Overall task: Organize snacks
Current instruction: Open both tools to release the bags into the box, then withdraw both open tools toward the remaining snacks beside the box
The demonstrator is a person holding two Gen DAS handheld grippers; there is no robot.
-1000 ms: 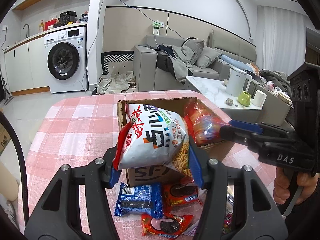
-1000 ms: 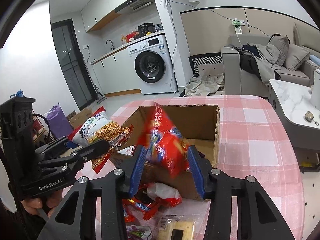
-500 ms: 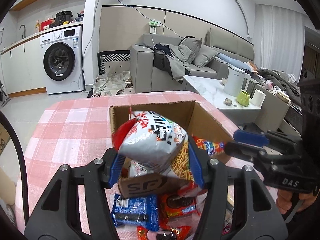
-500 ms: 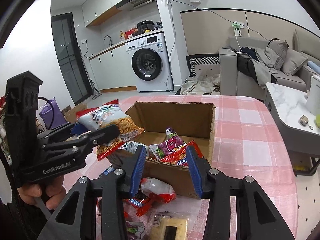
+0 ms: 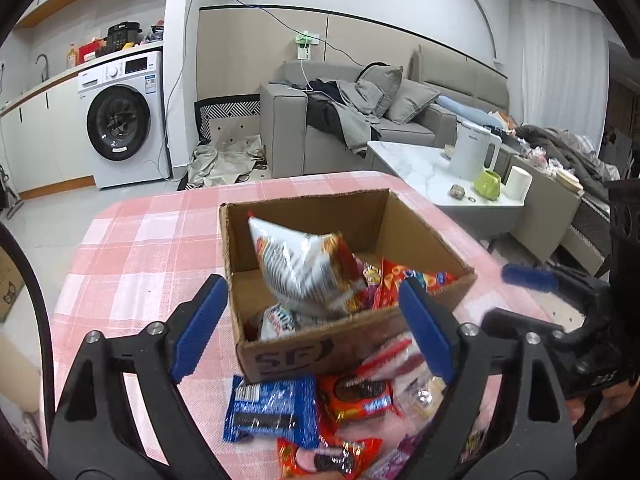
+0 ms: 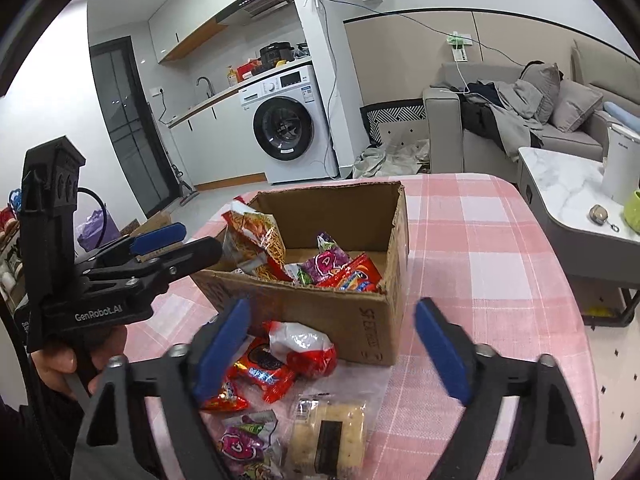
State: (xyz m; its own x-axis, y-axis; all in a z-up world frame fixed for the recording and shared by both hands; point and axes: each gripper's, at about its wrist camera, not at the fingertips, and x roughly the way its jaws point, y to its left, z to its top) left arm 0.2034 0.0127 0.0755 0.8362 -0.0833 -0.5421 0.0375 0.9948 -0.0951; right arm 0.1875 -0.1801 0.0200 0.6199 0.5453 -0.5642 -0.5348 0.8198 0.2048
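Over the cardboard box [image 5: 424, 236], both tongs are opening, empty. Left tongs [image 5: 316, 328] release the noodle bag [image 5: 304, 268] to drop inside; right tongs [image 6: 340, 344] face loose snacks [image 6: 280, 364].

1 cardboard box [image 6: 352, 312], 2 hand-held grippers, 1 white noodle-snack bag [image 5: 304, 268], 1 blue cookie pack [image 5: 268, 408], 1 cracker pack [image 6: 328, 432].

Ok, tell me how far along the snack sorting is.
Partly done: several packets, including the silver-and-red noodle bag, already lie in the brown cardboard box. Nothing is in hand; the left gripper and right gripper are both opening, empty. Left: the blue cookie packet, red packets and beige cracker pack on the pink checked tablecloth.
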